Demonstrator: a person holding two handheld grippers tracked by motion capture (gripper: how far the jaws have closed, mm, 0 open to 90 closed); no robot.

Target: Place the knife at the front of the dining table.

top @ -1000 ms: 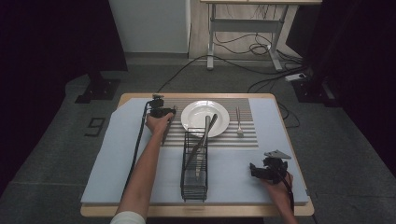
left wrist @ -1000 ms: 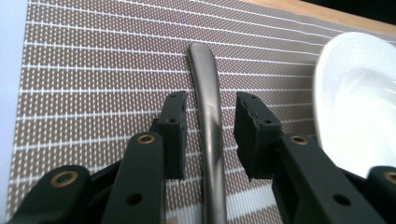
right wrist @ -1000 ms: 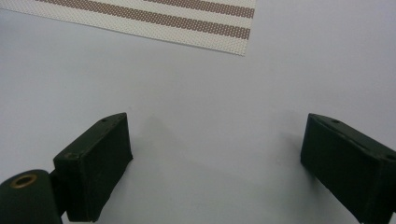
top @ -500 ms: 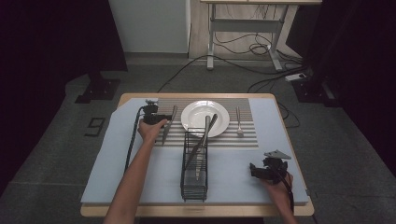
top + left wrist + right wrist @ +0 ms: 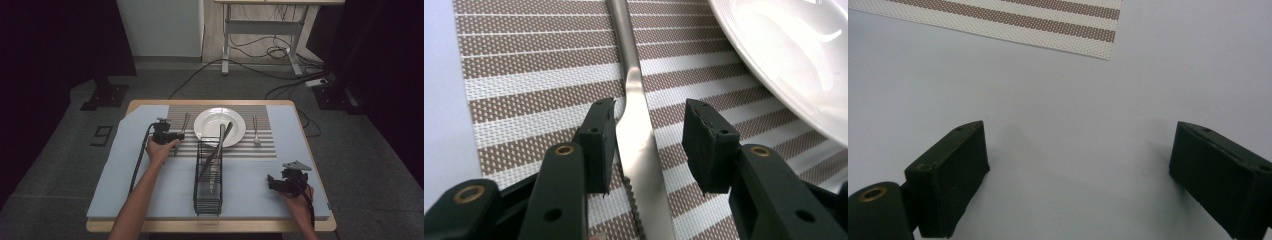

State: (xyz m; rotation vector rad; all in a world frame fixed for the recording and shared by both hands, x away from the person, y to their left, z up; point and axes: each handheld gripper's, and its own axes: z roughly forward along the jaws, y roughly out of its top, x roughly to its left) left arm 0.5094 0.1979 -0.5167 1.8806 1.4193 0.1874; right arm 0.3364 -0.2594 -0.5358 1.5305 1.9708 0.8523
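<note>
Since before, our left gripper [image 5: 649, 142] slides toward seven o'clock, jaws just widening around the knife [image 5: 636, 125], probably releasing it; right gripper [image 5: 1078, 165] spread, idle.

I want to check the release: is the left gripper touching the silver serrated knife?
Cannot tell. In the left gripper view, one pad overlaps the silver serrated knife; no gap shows.

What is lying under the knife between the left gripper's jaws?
The knife lies flat on the striped placemat, left of the white plate. The mat's weave directly beneath the blade is covered. The left gripper straddles it, jaws just opened.
</note>
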